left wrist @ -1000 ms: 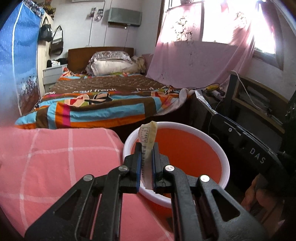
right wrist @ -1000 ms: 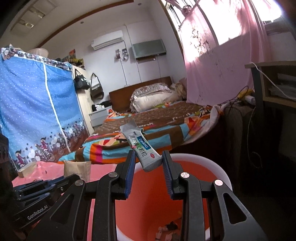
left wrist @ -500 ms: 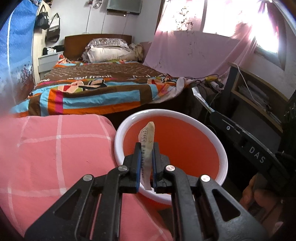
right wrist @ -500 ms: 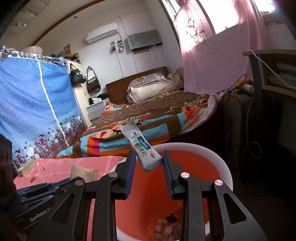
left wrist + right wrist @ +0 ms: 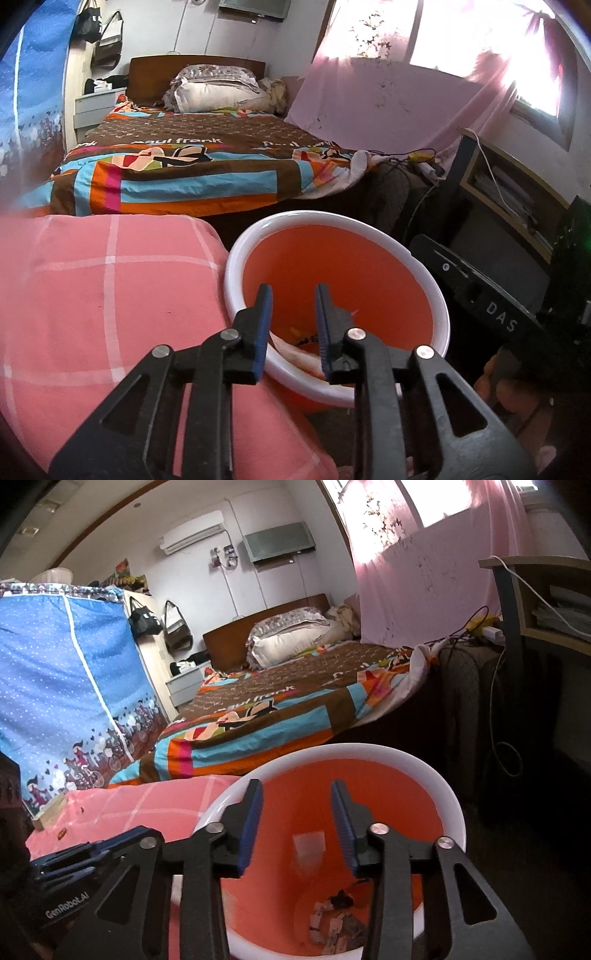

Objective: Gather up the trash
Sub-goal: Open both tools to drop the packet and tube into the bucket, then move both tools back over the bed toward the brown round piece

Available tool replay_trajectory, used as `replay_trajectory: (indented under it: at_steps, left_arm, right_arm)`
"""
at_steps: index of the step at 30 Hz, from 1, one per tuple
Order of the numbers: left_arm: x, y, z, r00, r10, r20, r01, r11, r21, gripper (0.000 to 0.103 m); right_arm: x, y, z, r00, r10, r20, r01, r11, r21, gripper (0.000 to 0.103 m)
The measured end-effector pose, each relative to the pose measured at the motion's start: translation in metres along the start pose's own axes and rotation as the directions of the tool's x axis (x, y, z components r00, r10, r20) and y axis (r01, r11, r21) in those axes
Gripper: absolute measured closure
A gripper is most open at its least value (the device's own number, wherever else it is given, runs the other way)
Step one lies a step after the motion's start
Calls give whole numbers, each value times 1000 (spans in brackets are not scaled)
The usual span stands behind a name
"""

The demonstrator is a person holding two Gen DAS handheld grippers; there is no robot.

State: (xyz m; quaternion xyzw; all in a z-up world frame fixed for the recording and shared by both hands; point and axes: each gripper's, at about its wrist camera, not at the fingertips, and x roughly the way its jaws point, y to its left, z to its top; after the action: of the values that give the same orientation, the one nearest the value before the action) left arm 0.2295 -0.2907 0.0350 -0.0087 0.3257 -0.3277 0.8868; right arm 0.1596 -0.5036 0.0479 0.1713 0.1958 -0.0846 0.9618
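An orange bucket with a white rim [image 5: 332,218] stands beside a pink checked cloth [image 5: 110,295]. My left gripper [image 5: 291,314] hangs over the bucket's near edge. Its jaws are opening and nothing is between them; scraps [image 5: 295,350] lie below in the bucket. My right gripper [image 5: 295,812] is over the same bucket [image 5: 454,805], its jaws also opening and bare. A pale blurred packet [image 5: 308,843] is falling inside the bucket, above the trash at the bottom [image 5: 336,919]. The left tool's black housing [image 5: 66,904] shows at the lower left of the right wrist view.
A bed with a colourful striped quilt [image 5: 177,177] lies behind the bucket. A blue fabric wardrobe [image 5: 66,701] stands at the left. A black unit marked DAS [image 5: 491,306] and a shelf with cables [image 5: 509,184] crowd the right. A small brown scrap [image 5: 62,833] lies on the pink cloth [image 5: 147,801].
Both grippers have opened. The yellowish paper strip has left the left jaws and the white sachet has left the right jaws, dropping into the bucket.
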Motion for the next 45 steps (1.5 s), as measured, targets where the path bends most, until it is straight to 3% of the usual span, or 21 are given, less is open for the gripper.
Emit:
replay_trajectory:
  at_steps: [8, 16, 19, 21, 26, 30, 32, 38, 45]
  left_arm:
    - [-9, 10, 3, 999, 29, 28, -28, 999, -42, 70]
    - [-24, 20, 3, 994, 84, 75, -79, 995, -61, 52]
    - [-31, 26, 4, 990, 108, 91, -101, 992, -79, 45]
    - [-35, 29, 3, 988, 120, 102, -112, 990, -85, 41]
    - [-49, 35, 2, 976, 164, 145, -152, 984, -92, 23]
    - [-63, 39, -1, 952, 215, 216, -200, 976, -92, 1]
    - [-69, 41, -4, 936, 250, 246, -232, 968, -100, 0]
    - [-85, 51, -11, 905, 321, 280, -295, 946, -131, 0]
    - [-118, 77, -23, 856, 410, 315, -375, 912, -168, 0]
  right_arm:
    - [0, 3, -1, 1000, 0, -5, -1, 1000, -7, 58]
    - [1, 3, -1, 1000, -10, -9, 10, 1000, -13, 55]
    - [0, 3, -1, 1000, -13, -2, 13, 1000, -16, 45]
    - [-1, 4, -1, 1000, -9, 5, 9, 1000, -16, 33]
    - [-5, 11, 0, 999, -5, 35, 6, 999, -35, 21]
    - [-11, 17, 1, 997, 2, 79, 0, 1000, -31, 9]
    - [-14, 23, 1, 995, 0, 104, 3, 999, -34, 0]
    - [-22, 33, -1, 987, 15, 160, -8, 999, -47, 0]
    - [-32, 53, -6, 971, 72, 228, -56, 996, -74, 0]
